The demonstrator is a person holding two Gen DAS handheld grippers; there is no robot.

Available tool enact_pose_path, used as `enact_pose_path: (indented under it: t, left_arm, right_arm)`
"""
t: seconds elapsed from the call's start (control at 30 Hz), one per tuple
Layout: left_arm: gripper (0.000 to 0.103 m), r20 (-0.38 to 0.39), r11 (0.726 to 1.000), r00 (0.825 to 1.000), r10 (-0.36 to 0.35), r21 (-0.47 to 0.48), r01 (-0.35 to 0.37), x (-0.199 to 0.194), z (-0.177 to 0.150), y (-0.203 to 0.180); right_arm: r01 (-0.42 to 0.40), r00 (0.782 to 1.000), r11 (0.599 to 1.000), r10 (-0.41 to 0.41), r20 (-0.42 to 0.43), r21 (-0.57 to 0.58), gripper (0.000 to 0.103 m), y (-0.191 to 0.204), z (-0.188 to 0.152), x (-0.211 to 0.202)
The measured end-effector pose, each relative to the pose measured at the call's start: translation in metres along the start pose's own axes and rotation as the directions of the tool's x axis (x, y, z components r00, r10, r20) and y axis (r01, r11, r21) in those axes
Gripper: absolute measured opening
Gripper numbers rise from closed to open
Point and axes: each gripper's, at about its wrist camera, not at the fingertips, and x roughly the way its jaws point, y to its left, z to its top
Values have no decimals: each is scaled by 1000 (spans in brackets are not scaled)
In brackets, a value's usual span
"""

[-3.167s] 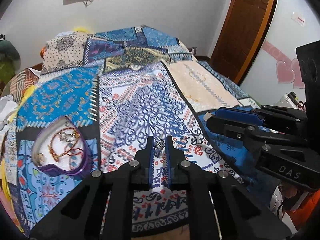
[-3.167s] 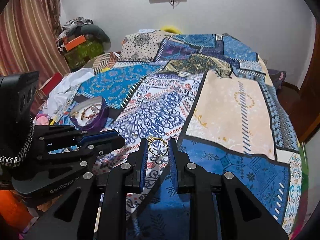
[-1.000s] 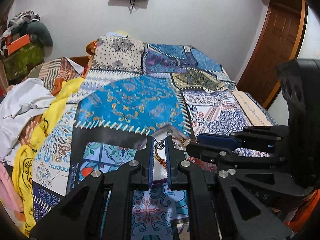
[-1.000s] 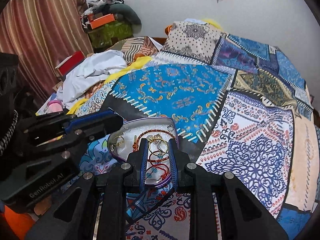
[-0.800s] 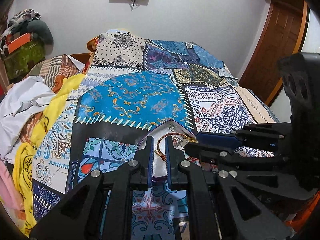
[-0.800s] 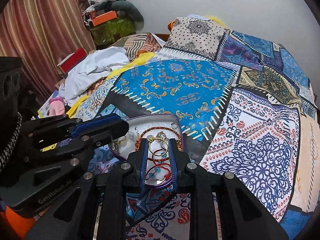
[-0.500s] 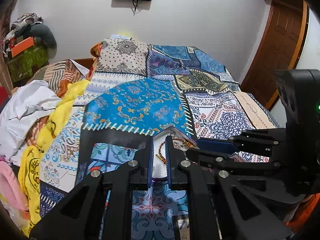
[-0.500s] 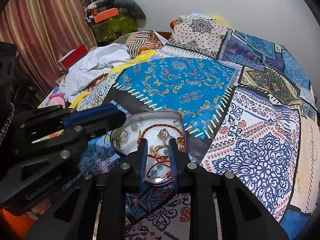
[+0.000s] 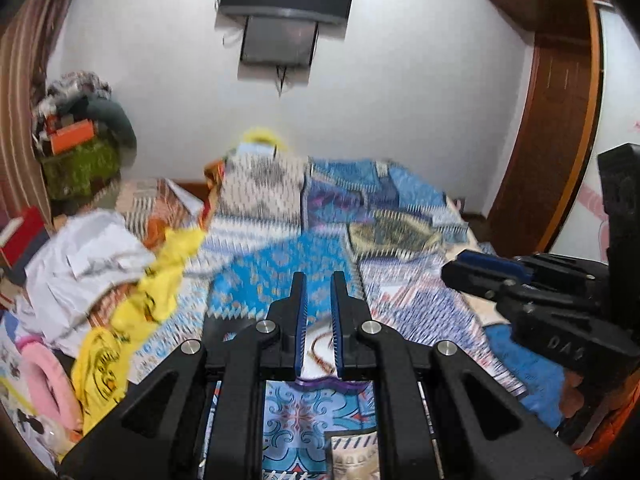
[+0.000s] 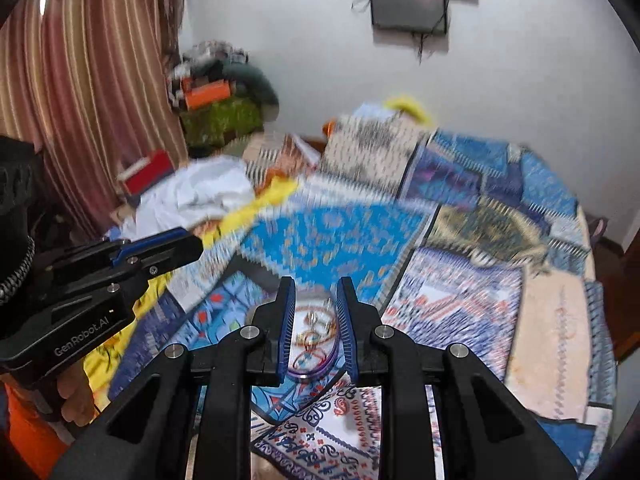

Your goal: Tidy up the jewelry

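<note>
"GenRobot.AI" — left tongs (image 10: 158, 254); "DAS" — right tongs (image 9: 484, 270)

hand-held gripper (image 9: 318, 280) | black, blue ribbed pads | silver screws

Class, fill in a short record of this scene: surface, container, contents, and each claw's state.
Surface: patchwork bedspread
Container: purple-rimmed tray, lying on the bedspread
Contents: bangles, too blurred to count
Left claw: shut, holding nothing
Right claw: slightly open, holding nothing, with the tray in view between its fingers
</note>
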Motion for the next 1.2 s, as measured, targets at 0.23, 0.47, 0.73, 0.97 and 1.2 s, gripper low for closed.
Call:
enact_pose_path:
  t: [0.23,0.47,0.73,0.97,1.2]
  left_arm:
    - [27,198,999,980,34,30,-41,-79,18,-28]
    - [68,329,990,938,110,50,-134,-138,8,-55]
    - [101,346,991,929,132,-15,-136,-162,-3,-55]
    - [102,344,991,929,134,-23,-135,-169,-8,-58]
    - [102,345,989,928,142,-14,-146,-170,-10,-63]
  right_arm:
    - [46,966,999,-45,255,2,19,15,13,-97]
    - [99,906,995,-95,413,12,38,38,1,-158]
    - [212,854,975,-215,473,60,85,49,-13,-177]
    - [236,845,969,-240,477,71,94,47,-17,-183]
    - [233,849,970,-239,472,73,94,45,-22,-184]
